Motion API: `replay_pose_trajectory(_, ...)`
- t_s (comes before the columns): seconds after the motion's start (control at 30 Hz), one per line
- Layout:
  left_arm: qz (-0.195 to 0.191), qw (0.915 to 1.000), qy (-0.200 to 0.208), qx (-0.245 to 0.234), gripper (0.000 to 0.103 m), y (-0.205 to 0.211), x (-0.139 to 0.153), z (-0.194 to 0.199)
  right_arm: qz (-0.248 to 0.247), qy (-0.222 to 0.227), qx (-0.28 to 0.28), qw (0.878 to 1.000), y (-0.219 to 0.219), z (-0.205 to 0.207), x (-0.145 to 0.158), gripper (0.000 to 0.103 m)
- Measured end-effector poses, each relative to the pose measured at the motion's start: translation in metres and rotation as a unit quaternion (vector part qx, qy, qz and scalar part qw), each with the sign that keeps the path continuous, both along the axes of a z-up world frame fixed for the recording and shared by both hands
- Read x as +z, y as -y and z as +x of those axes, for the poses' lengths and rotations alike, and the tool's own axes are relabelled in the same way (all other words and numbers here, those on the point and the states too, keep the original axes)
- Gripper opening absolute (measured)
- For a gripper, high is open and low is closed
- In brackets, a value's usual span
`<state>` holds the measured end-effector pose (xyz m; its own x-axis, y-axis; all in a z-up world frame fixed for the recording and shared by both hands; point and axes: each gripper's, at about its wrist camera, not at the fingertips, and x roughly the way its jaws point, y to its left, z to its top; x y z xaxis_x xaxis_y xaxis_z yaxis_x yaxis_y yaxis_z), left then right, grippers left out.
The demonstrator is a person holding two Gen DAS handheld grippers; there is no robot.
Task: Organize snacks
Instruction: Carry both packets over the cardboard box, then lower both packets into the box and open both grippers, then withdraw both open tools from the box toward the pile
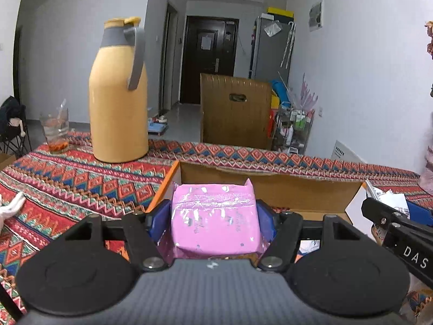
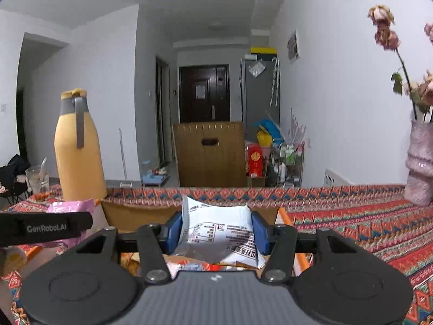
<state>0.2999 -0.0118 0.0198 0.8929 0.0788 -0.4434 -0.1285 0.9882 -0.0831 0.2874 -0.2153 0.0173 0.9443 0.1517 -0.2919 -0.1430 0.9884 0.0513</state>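
Both claws tilted slightly down over cardboard box (image 1: 270,187): left claw (image 1: 213,222) clamps pink packet (image 1: 213,216), right claw (image 2: 216,230) clamps white packet (image 2: 219,230).

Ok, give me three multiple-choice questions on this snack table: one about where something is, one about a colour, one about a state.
1. Where does the yellow thermos stand?
A. on the patterned tablecloth
B. inside the cardboard box
C. on the floor

2. What colour is the packet in the left gripper?
A. green
B. pink
C. black

3. What is the right gripper doing?
A. hanging open and empty
B. gripping the vase
C. holding a white snack packet

Answers: 1 A, its base sits on the cloth behind the cardboard box. 2 B, the wrapper between the blue fingers is pink. 3 C, both fingers press the white packet's sides.
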Motion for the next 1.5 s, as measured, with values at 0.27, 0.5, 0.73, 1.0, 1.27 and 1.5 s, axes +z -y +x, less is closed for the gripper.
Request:
replay_pose_trajectory(0.27, 0.001, 1.0000, 0.005, -0.004, 0.077, -0.001, -0.004, -0.004, -0.004, -0.028, 0.001, 1.000, -0.003, 0.006, -0.016, 0.056)
replay_pose_trajectory(0.5, -0.012, 0.9996, 0.024, 0.011, 0.103, -0.005, 0.001, -0.010, 0.033, -0.030, -0.003, 0.999, 0.006, 0.005, -0.013, 0.099)
replay_pose_trajectory(0.73, -0.016, 0.9996, 0.017, 0.016, 0.103, -0.007, 0.001, -0.008, 0.032, -0.034, -0.003, 0.999, 0.006, 0.005, -0.015, 0.103)
replay_pose_trajectory(1.0, -0.019, 0.9992, 0.025, 0.023, 0.103, -0.008, 0.011, -0.014, 0.031, -0.034, -0.009, 0.999, 0.006, 0.005, -0.009, 0.103)
replay_pose_trajectory(1.27, -0.010, 0.9991, 0.028, 0.030, 0.103, -0.012, 0.037, -0.036, 0.025, -0.007, -0.009, 1.000, 0.008, -0.017, 0.019, 0.103)
replay_pose_trajectory(1.5, -0.014, 0.9995, 0.017, 0.020, 0.103, -0.024, 0.043, -0.070, 0.008, 0.000, -0.010, 1.000, 0.014, -0.048, 0.031, 0.103)
